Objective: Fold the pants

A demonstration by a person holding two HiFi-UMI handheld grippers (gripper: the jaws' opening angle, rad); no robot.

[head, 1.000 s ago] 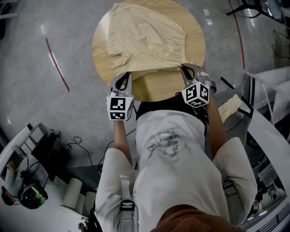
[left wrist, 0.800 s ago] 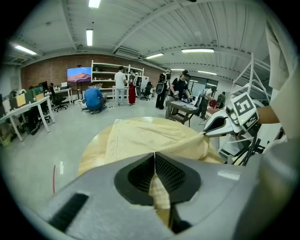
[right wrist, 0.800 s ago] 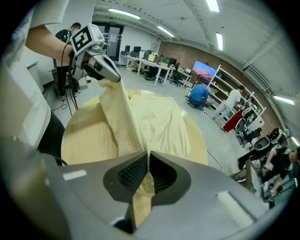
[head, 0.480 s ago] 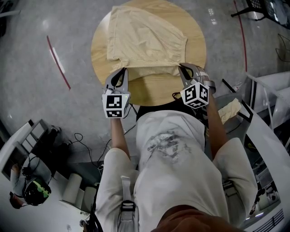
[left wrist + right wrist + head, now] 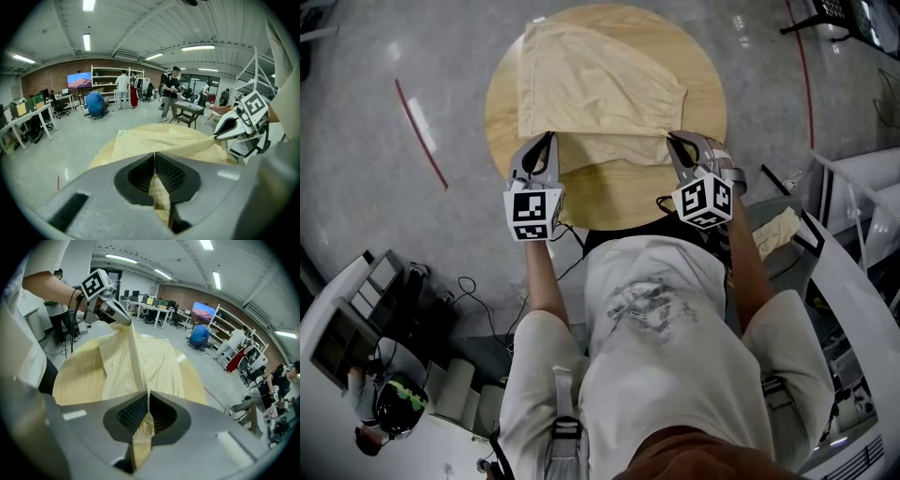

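One pair of pale yellow pants is lying spread over the middle and far part of a single round wooden table. Its near edge is being held up off the wood, stretching in a band between two hand-held grippers. The left hand-held gripper is clenching one end of that band: in its own view the two jaws are meeting at their tips, with a fold of finely checked yellow cloth squeezed between the ribbed pads and hanging down behind them. The right hand-held gripper is doing the same at the other end, its two jaws pressing together on a pinch of the cloth, which is running away from it in a raised ridge toward the other gripper. Each gripper is carrying one cube with square black-and-white markers, two in all: the left cube and the right cube, both facing the head camera. One person in a white shirt is standing at the table's near rim, one forearm reaching out to each gripper. Around the table a grey polished floor is showing, bearing two marks: a left red line and a right red line.
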